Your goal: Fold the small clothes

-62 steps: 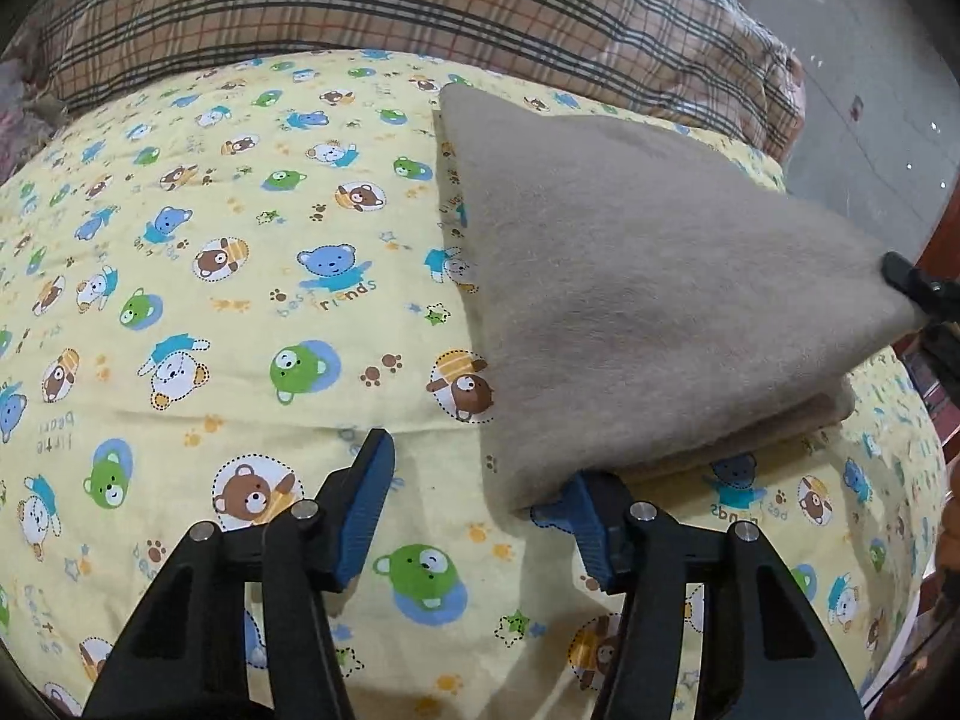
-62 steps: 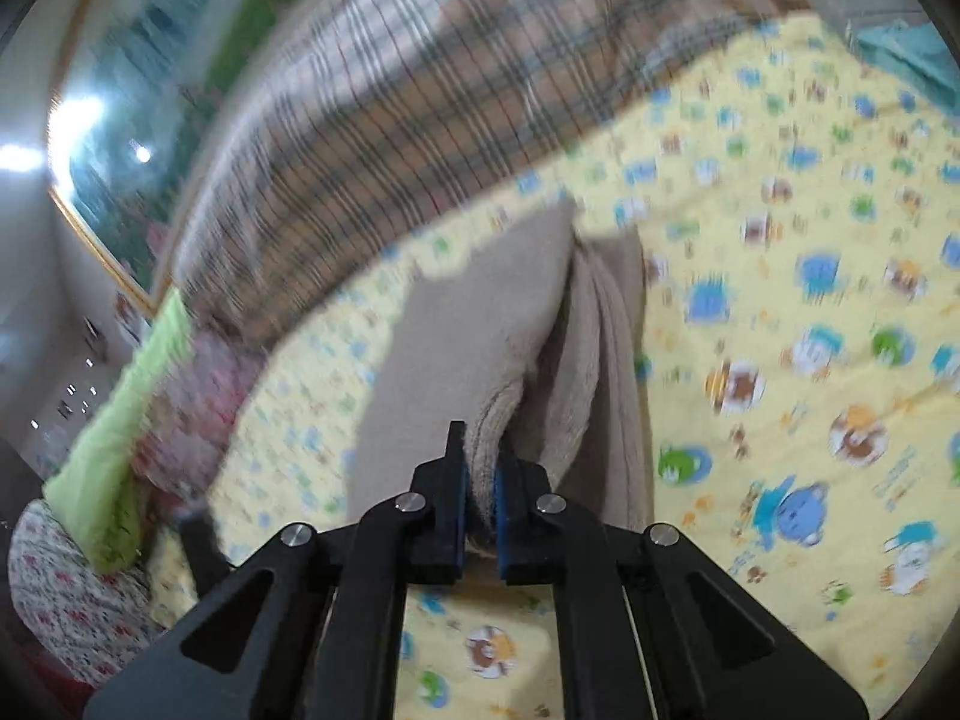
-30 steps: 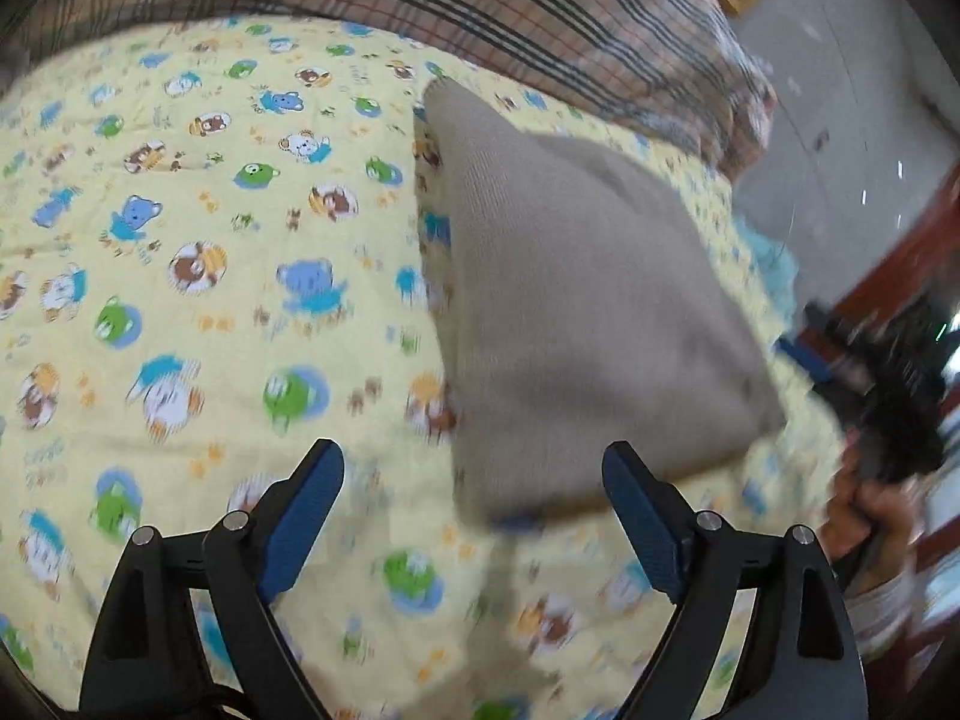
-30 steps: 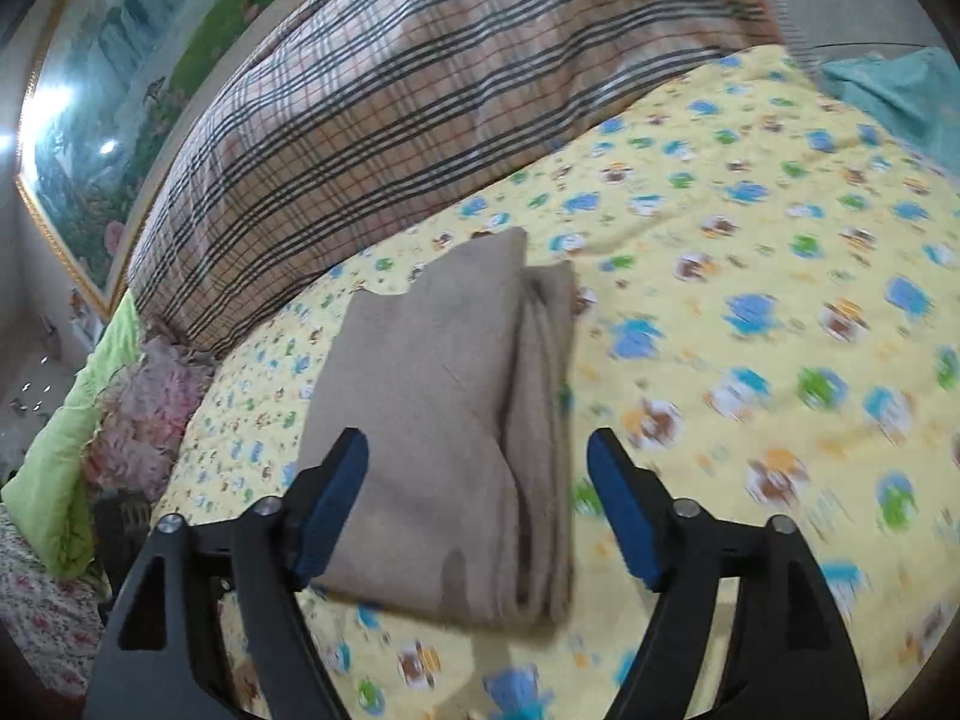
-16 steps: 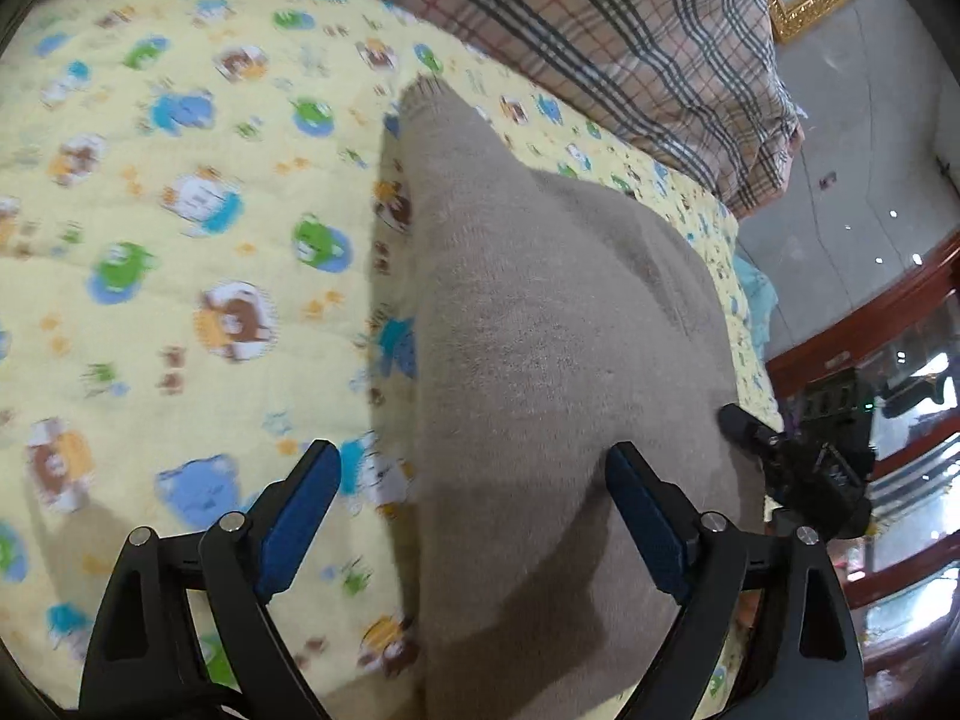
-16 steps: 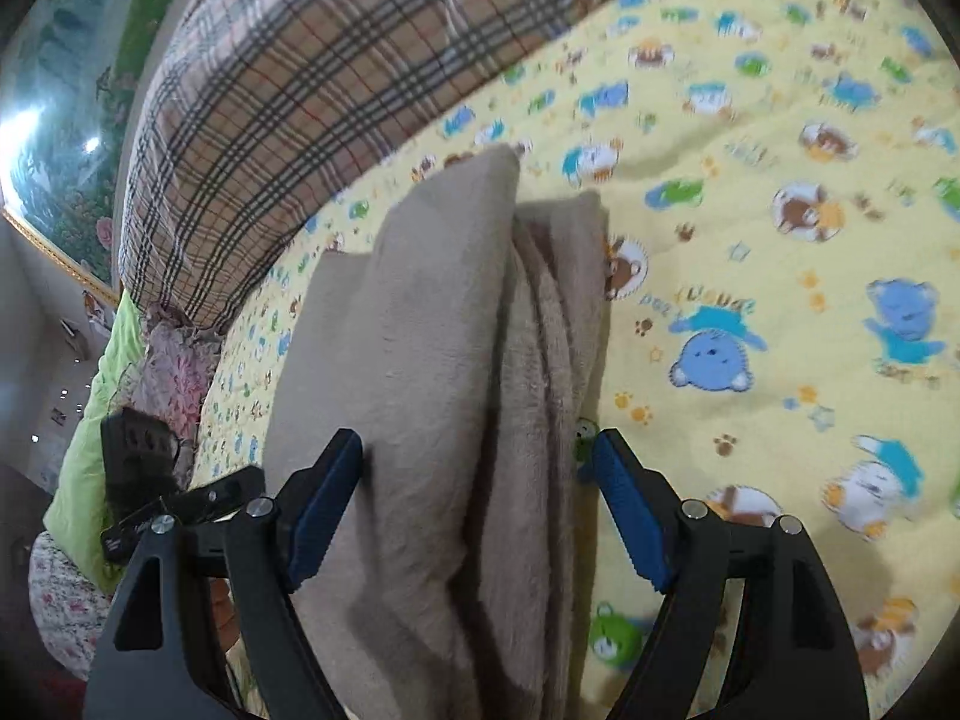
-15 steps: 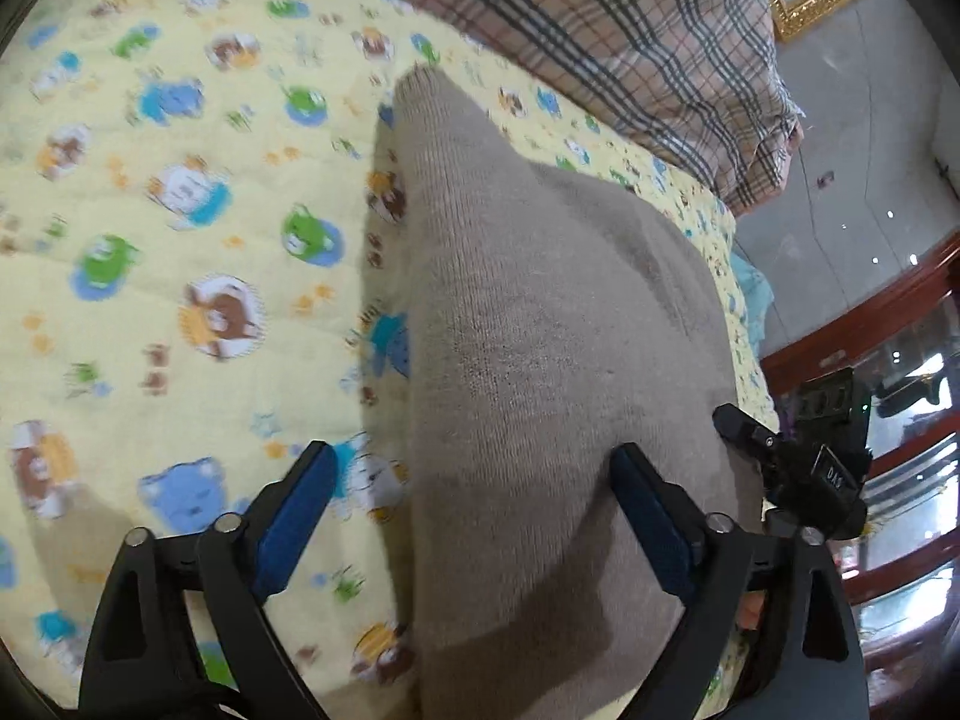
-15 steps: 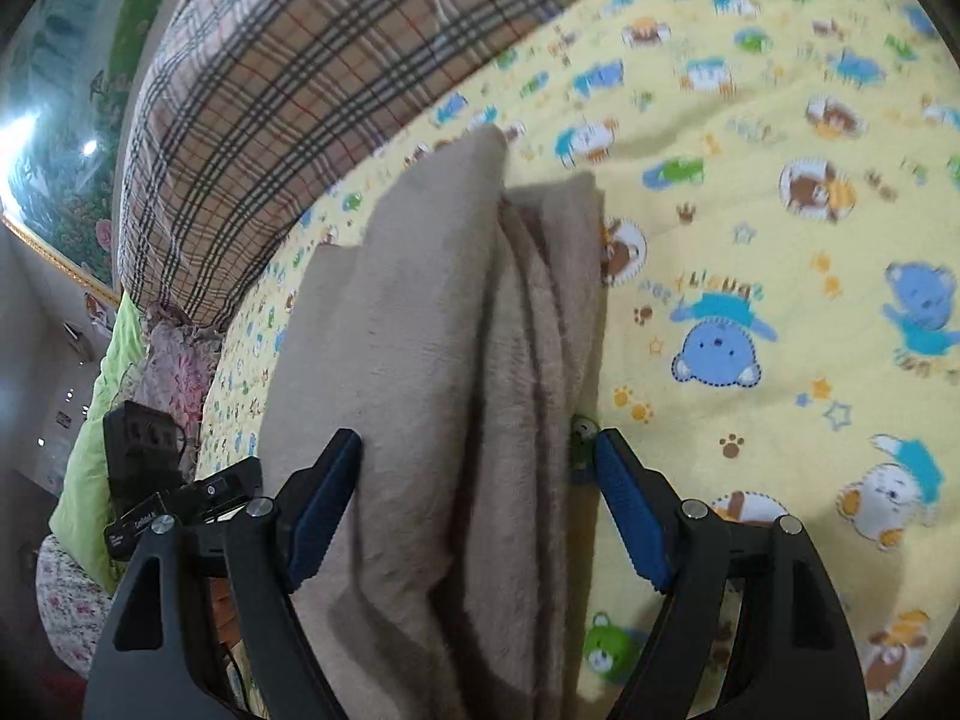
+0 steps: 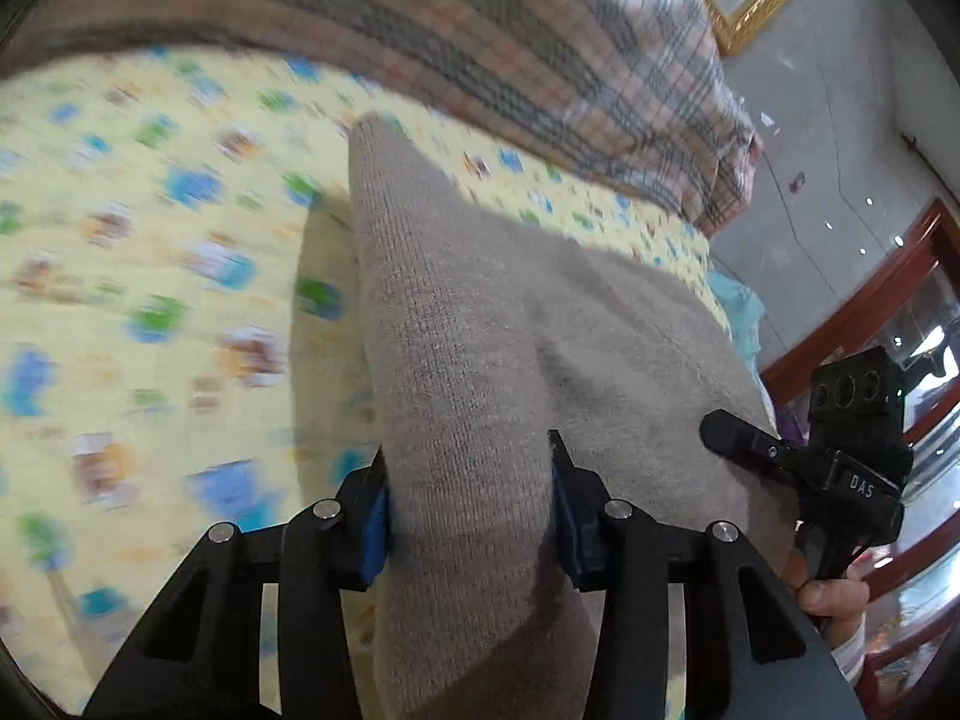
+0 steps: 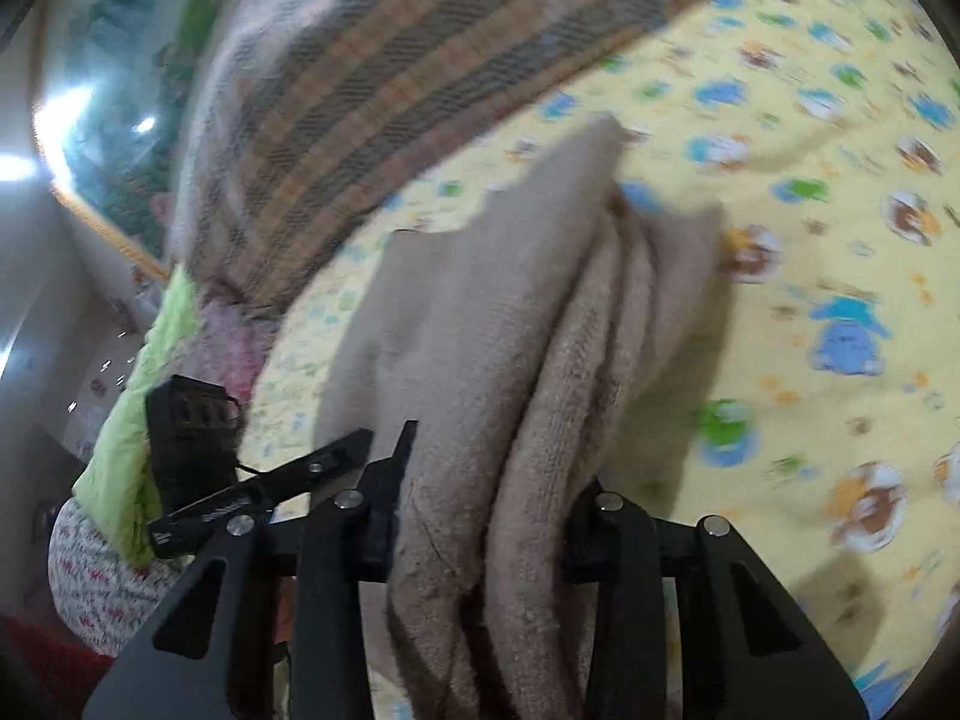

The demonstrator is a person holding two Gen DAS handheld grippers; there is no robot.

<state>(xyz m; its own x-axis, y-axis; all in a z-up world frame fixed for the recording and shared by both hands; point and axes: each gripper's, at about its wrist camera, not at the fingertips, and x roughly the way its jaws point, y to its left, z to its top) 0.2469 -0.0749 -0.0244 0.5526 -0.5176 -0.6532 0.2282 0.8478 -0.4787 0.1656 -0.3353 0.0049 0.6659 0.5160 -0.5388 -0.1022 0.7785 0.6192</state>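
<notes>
A folded beige knit garment (image 9: 480, 300) lies on the yellow bear-print sheet (image 9: 150, 240). My left gripper (image 9: 468, 468) has one end of the fold between its blue pads. Its jaws are closing and the pads press on both sides of the cloth. The other end of the garment (image 10: 480, 300), with its stacked layers, bunches in my right gripper (image 10: 498, 480). Its jaws are closing too, and its black fingers squeeze the layers. In the left wrist view the right gripper (image 9: 744, 444) shows at the far right, held by a hand (image 9: 834, 600). The right wrist view catches the left gripper (image 10: 252, 480) at its left.
A plaid quilt (image 9: 540, 30) is heaped along the far side of the bed. A green pillow (image 10: 138, 372) and a floral cushion (image 10: 90, 570) lie at one end. Off the other end stand a red wooden cabinet (image 9: 870, 300) and a grey floor (image 9: 840, 120).
Both grippers have gone from wide open around the garment's ends to narrowed onto the cloth. The garment bunches between the pads, and the bed behind it is now blurred.
</notes>
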